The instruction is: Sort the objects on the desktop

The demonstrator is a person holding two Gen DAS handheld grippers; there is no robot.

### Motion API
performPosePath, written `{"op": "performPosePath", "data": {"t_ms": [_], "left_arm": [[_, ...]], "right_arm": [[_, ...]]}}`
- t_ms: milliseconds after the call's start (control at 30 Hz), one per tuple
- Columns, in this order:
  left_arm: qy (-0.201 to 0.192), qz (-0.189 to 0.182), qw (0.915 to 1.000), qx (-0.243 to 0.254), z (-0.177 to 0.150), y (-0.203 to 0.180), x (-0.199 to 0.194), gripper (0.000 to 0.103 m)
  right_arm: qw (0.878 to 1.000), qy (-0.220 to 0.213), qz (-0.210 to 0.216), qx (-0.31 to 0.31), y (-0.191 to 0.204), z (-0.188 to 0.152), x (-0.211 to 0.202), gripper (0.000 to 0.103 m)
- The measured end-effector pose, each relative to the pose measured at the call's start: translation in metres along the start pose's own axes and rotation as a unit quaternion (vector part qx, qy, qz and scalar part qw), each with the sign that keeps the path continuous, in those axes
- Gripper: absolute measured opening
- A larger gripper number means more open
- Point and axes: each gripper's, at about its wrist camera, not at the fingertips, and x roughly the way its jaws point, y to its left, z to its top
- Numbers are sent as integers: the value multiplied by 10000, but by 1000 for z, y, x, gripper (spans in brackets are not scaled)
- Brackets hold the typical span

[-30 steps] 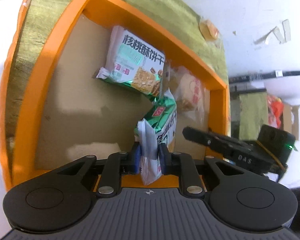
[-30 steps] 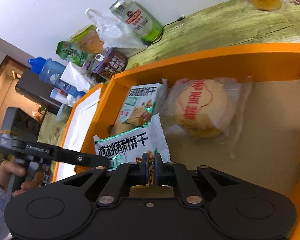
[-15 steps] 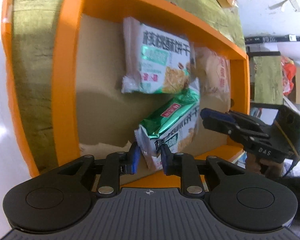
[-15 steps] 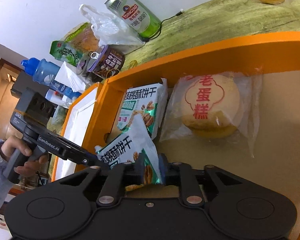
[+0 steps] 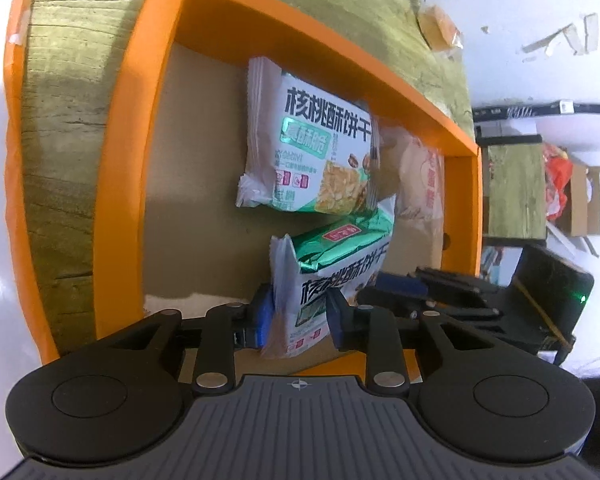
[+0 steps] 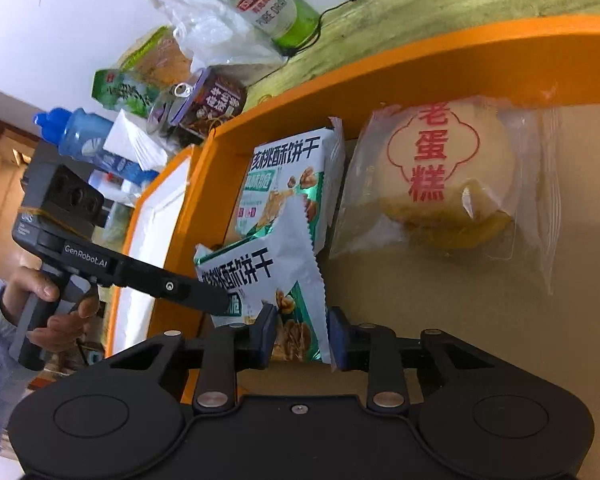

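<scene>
Currently logged: orange tray on a green tabletop, holding three wrapped snacks. Near walnut-biscuit packet, tilted up off the tray floor, lies between the pads of both claws. Left gripper: jaws opening, packet's sealed end between them, pads loose. Right gripper: jaws slightly parted around the opposite end. Second biscuit packet flat beside egg cake.

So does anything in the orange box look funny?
Yes. One biscuit pack isn't flat: it's propped up, tilted against the other pack, between both opened claws. The cake lies flat.
</scene>
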Motion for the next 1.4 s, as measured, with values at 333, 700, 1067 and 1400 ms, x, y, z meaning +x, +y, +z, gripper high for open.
{"op": "performPosePath", "data": {"t_ms": [333,700,1067,1400], "left_arm": [[489,205,9986,31,-1,-5,1,26],[334,730,9966,170,4,-22,4,43],[65,1480,9859,771,-10,-50,-7,63],[-54,1232,9911,509,-14,-30,1,18]], "right_arm": [[9985,381,385,71,8,-13,-4,23],[9986,395,296,213,7,-20,3,26],[9991,119,259,313,-1,-16,-10,33],[9990,205,303,261,-1,-16,9,26]]}}
